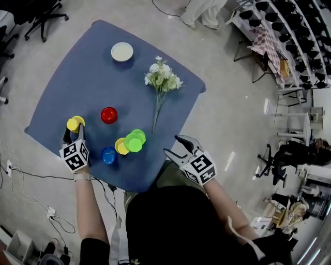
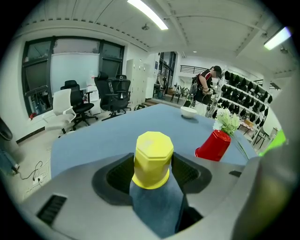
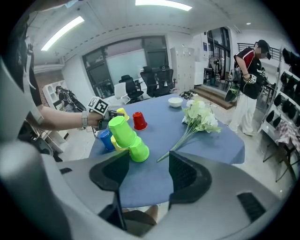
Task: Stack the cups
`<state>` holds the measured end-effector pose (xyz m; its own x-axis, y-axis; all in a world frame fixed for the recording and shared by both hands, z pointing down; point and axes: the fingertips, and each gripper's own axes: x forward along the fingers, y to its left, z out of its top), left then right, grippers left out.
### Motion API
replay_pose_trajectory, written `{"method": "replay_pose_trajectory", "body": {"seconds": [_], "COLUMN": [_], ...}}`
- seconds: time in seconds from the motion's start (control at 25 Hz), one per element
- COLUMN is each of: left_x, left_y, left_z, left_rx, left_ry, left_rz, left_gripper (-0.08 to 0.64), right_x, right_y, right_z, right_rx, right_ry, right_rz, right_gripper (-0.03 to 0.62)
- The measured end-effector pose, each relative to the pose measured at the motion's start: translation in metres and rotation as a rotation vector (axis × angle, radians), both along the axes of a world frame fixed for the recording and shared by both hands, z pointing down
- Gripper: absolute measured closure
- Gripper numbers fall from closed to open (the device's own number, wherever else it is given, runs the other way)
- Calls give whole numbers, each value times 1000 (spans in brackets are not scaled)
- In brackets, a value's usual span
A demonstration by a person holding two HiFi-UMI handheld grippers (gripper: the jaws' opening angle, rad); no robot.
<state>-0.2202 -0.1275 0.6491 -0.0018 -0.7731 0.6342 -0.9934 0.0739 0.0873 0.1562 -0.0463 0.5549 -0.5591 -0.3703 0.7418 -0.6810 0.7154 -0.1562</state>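
My left gripper [image 1: 74, 130] is shut on an upside-down yellow cup [image 2: 152, 159] at the left of the blue table [image 1: 77, 77]; its pads press both sides of the cup. A red cup [image 1: 109, 115] stands upside down to its right. A blue cup [image 1: 108, 155], another yellow cup [image 1: 120, 147] and two green cups [image 1: 134, 141] cluster near the front edge, the green ones tipped over. My right gripper [image 1: 171, 144] hangs open and empty off the table's front right edge, to the right of the green cups [image 3: 126, 136].
A bunch of white flowers [image 1: 163, 77] lies right of the cups, its stems pointing at the green ones. A white bowl [image 1: 122, 52] sits at the far side. Office chairs [image 1: 41, 13], racks [image 1: 289, 31] and a standing person [image 3: 248, 70] surround the table.
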Motion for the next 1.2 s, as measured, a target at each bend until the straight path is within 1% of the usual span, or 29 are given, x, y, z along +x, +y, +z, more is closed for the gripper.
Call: {"method": "replay_pose_trajectory", "body": {"seconds": [0.2,0.56,0.88,1.2], "left_x": [3,13,44,79], "left_y": [-3,10,40,71], "left_z": [-4,-42,-73,-96], "left_rx": [14,60,89,104], "left_ry": [-9,-24,-22,5], "left_rz": [13,72,150,218], "left_gripper": [313,319,321,321], "right_x": [4,0,-6,-13], "right_y": [-2,6,19,34], "right_z": [3,-6,-15,-17], "right_rx": [-2,16,41,51], "right_ry": [-5,-20,-44,-57], "right_rz": [11,-8,-35,-63], "right_gripper": [316,319,322,325]}}
